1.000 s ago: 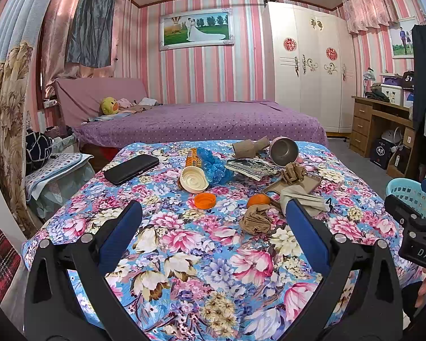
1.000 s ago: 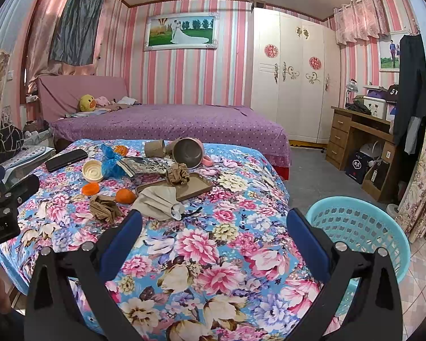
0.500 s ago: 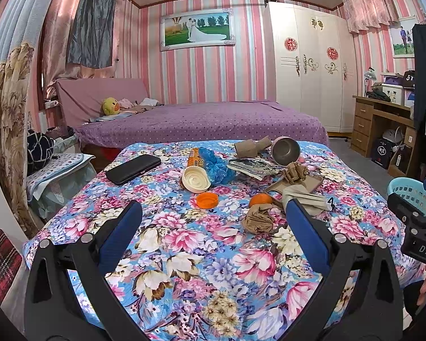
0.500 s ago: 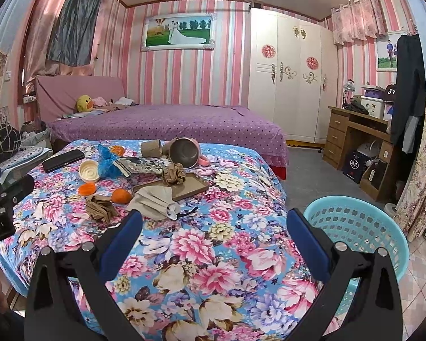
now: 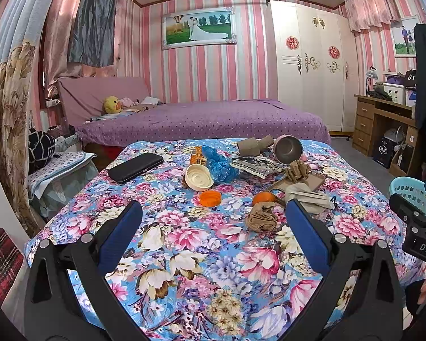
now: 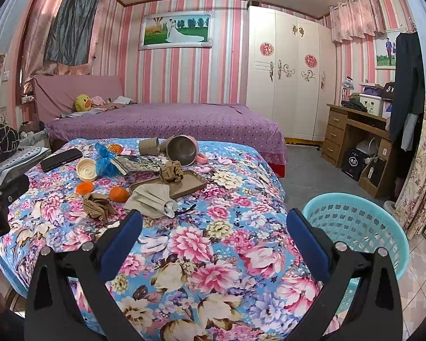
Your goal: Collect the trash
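We see both tongs, left (image 5: 210, 216) and right (image 6: 213, 221), spread wide and empty above the floral surface (image 5: 201, 258). Crumpled brown wad (image 5: 261, 216), probably paper, lies mid-surface; blue basket (image 6: 355, 224) stands right.

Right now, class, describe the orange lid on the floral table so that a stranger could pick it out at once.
Start at the floral table in front of the purple bed. Near its middle lies a cream bowl on its side; the lid lies flat just in front of it. It is a flat orange disc with a rim, unlike the round orange fruit to its right.
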Available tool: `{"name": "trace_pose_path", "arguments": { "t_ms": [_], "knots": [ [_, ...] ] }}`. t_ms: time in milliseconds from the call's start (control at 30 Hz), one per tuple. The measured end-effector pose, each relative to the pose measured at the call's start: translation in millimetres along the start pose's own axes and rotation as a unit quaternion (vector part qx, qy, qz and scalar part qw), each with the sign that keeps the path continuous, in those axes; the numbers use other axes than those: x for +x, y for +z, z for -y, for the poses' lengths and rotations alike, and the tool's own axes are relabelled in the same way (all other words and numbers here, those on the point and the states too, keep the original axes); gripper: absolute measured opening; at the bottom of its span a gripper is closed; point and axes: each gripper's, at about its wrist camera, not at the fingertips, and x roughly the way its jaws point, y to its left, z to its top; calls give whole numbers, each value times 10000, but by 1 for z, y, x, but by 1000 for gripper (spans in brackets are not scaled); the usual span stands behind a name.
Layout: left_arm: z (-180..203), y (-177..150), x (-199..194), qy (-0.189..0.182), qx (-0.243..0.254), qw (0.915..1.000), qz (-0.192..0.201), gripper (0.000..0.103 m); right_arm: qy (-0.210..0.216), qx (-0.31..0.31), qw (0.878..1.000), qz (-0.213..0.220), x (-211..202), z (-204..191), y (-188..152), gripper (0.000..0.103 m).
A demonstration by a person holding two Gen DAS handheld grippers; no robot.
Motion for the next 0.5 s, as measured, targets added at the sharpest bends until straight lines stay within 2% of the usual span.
{"name": "trace_pose_path", "arguments": {
  "t_ms": [500],
  "knots": [
    [0, -1, 0, 3, 17, 10000, -2, 98, -12, 4, 10000, 2, 1, 0, 0, 99]
  ]
}}
